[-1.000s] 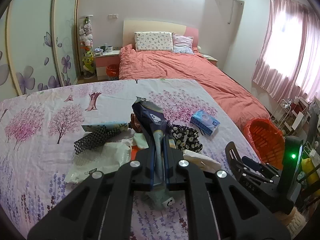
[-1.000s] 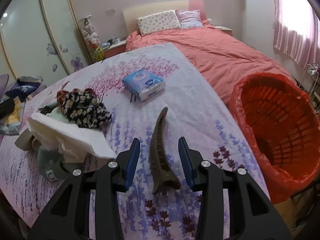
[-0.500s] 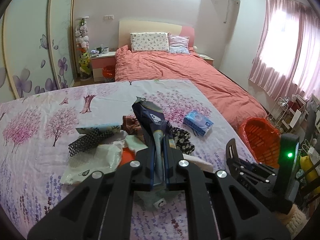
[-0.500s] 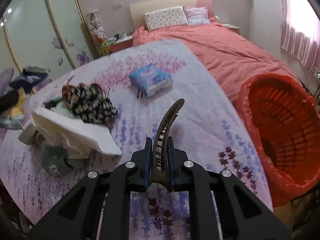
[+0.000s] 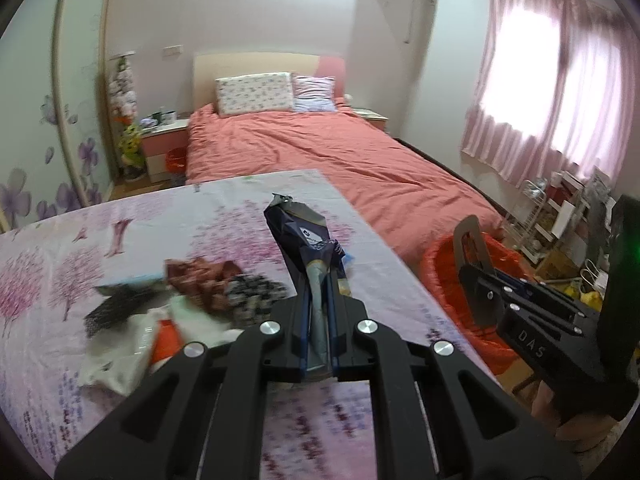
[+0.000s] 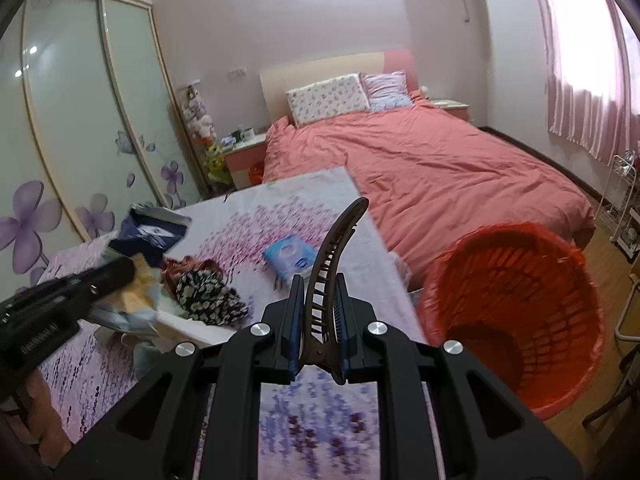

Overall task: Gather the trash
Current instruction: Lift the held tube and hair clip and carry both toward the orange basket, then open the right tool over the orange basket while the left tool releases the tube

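Bedroom behind, floral desk [image 5: 168, 216] below. Left view: my left hand-held gripper [image 5: 318, 320] is clamped on a blue wrapper [image 5: 304, 236], bin [image 5: 444, 276] at right; I'd carry it clear of the clutter [image 5: 192, 300].

Right view: right hand-held gripper [image 6: 318, 320] clamped on a hair clip [image 6: 336, 248]; bin [image 6: 516, 304] lower right, tissue pack [image 6: 290, 258] beyond.
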Motion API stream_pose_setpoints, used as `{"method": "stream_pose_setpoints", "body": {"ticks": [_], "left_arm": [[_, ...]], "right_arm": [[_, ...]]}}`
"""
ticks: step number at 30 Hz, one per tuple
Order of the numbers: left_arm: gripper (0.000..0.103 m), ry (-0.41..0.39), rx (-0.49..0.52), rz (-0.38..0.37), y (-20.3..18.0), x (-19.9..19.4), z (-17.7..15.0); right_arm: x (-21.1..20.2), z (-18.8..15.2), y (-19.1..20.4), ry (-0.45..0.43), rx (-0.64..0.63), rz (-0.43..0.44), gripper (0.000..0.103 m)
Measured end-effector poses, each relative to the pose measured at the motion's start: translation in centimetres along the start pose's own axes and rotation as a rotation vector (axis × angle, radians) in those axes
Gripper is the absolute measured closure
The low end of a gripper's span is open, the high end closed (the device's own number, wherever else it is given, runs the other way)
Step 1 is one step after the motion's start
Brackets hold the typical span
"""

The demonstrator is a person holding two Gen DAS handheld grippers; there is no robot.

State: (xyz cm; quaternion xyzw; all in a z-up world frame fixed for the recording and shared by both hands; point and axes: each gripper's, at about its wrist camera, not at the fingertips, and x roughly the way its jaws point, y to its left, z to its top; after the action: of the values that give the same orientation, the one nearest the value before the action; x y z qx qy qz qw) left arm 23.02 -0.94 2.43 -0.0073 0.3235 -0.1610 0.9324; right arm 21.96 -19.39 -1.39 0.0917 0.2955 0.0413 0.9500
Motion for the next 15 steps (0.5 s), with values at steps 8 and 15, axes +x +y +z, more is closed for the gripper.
{"method": "stream_pose_setpoints", "body": {"ticks": [8, 15], "left_arm": [[0.094, 0.017, 0.035, -0.123, -5.3, 2.5, 0.2], [0.093, 0.05, 0.077, -0.223, -10.5, 5.6, 0.1]], "right_arm": [[-2.1, 0.9, -4.5, -0.069, 0.031, -0.066, 0.088], [-1.4, 0.7, -9.5, -0.072, 0.108, -0.136, 0.088]]}}
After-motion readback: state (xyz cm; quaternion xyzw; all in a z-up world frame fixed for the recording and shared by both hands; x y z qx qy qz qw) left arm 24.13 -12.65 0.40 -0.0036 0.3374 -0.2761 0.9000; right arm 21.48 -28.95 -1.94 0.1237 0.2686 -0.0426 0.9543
